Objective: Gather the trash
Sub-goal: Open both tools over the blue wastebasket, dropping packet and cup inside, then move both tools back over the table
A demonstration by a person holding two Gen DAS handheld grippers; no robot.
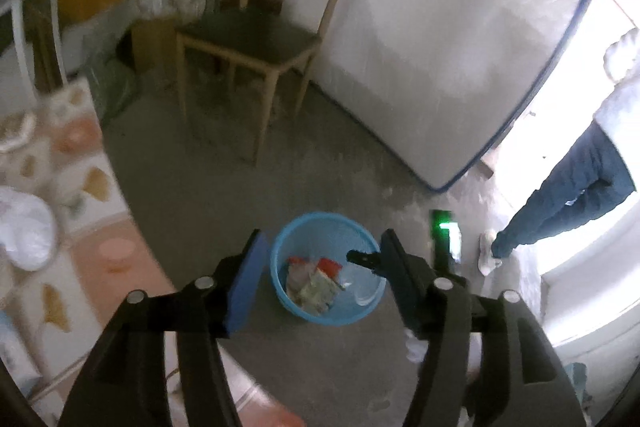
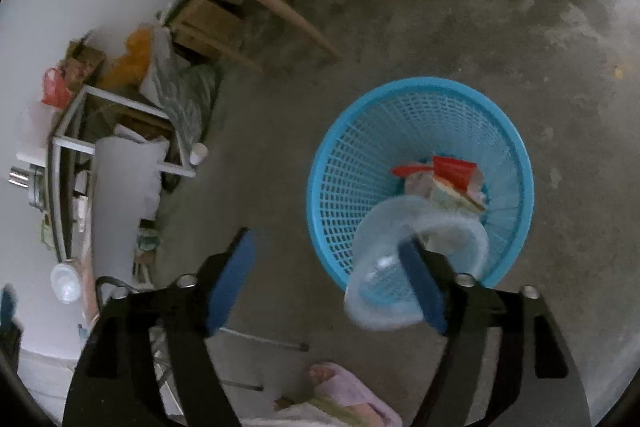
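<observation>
While both tongs stand spread over the grey concrete floor, left tongs are released with nothing between the blue pads, hanging above the round blue plastic mesh wastebasket. Right tongs also released; a clear plastic container blurs against the right finger at the basket rim, not pinched. Red-and-white crumpled wrappers lie inside the basket. Beyond stands a wooden chair with dark seat by a white blue-edged mattress; a person's dark trouser legs at right
</observation>
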